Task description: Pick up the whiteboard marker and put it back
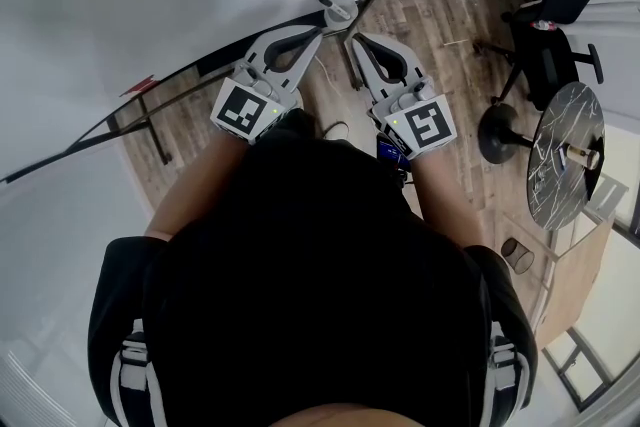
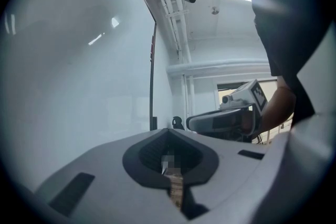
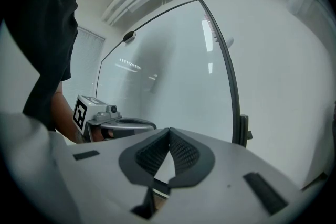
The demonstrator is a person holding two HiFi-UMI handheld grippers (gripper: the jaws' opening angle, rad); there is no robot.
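Held level, side by side, facing whiteboard (image 3: 173,71): left gripper (image 1: 318,33) and right gripper (image 1: 352,40), each jaw pair closed tip to tip, nothing clamped. The marker is not made out for certain; pale item (image 1: 338,12) just beyond the tips is possibly it, so it's judged already returned

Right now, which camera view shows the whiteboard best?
The right gripper view: the whiteboard shows most fully, its black frame running over the top and down the right side. The left gripper view shows only white face and one black edge. The head view looks steeply down it: a pale surface, a dark lower edge.
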